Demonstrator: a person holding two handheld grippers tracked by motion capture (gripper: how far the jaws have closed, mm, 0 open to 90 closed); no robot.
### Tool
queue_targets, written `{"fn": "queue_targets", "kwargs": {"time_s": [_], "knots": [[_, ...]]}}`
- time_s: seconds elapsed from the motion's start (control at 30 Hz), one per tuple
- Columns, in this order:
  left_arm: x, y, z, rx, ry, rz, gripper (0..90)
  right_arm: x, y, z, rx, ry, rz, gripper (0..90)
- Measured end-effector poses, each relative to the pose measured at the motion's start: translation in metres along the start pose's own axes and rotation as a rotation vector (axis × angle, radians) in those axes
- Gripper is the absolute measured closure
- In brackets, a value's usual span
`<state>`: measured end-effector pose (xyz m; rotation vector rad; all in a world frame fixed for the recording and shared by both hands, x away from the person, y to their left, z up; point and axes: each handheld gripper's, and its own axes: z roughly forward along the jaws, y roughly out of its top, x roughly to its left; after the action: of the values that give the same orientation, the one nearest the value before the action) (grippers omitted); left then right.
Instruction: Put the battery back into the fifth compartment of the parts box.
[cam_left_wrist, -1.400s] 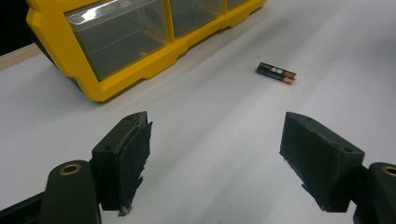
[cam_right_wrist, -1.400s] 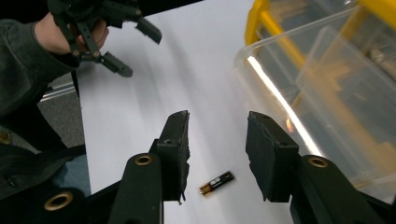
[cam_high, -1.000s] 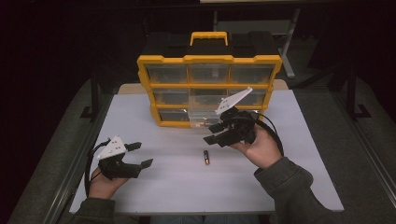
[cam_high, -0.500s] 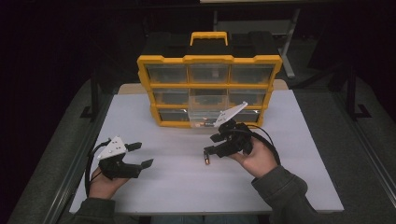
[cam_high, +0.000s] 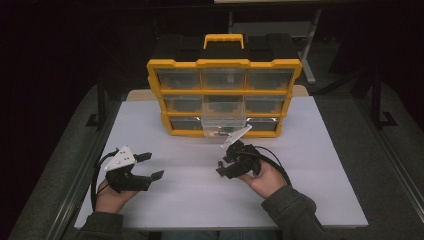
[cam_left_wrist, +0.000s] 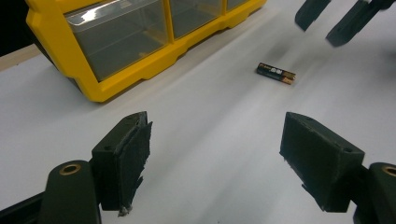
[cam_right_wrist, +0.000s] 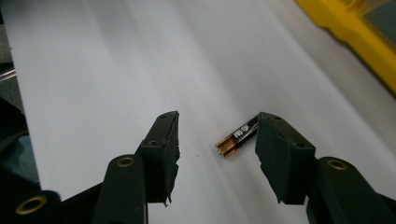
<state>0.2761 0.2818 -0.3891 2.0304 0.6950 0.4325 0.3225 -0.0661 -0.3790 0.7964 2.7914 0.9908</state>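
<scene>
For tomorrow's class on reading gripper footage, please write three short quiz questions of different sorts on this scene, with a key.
1. True or false: the right claw is shut on the battery.
2. Multiple choice: where does the battery lie? A) in a drawer B) flat on the table C) in the left claw
3. Fill in: the organizer has a frame of ____ colour.

Key
1. False: the jaws stand open, with the battery on the table between them, close to one jaw.
2. B.
3. Yellow.
</scene>
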Motion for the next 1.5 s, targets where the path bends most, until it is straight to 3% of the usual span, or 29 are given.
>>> {"fn": "queue_targets", "kwargs": {"time_s": [0.2,0.47,0.67,0.83,1.1,1.3,1.37,1.5], "knots": [[0.000,0.000,0.000,0.003,-0.003,0.008,23.5,-0.003,-0.008,0.019,0.029,-0.007,0.046,48.4],[0.000,0.000,0.000,0.001,-0.002,0.001,23.5,-0.011,-0.012,0.041,0.050,-0.053,0.073,51.8],[0.000,0.000,0.000,0.004,-0.002,0.004,23.5,-0.012,-0.012,0.050,0.070,-0.088,0.076,53.5],[0.000,0.000,0.000,0.002,-0.003,0.010,23.5,-0.015,-0.012,0.053,0.070,-0.078,0.088,54.7],[-0.001,0.001,0.001,0.014,-0.005,0.006,23.5,-0.013,-0.009,0.055,0.057,-0.092,0.075,61.0],[0.000,0.001,0.000,0.011,-0.005,0.007,23.5,-0.009,-0.009,0.057,0.068,-0.101,0.068,70.6],[0.000,0.001,0.000,0.011,-0.005,0.009,23.5,-0.008,-0.011,0.061,0.076,-0.125,0.028,73.5],[0.000,0.001,0.000,0.009,-0.004,0.009,23.5,-0.009,-0.011,0.060,0.076,-0.120,0.028,75.4]]}}
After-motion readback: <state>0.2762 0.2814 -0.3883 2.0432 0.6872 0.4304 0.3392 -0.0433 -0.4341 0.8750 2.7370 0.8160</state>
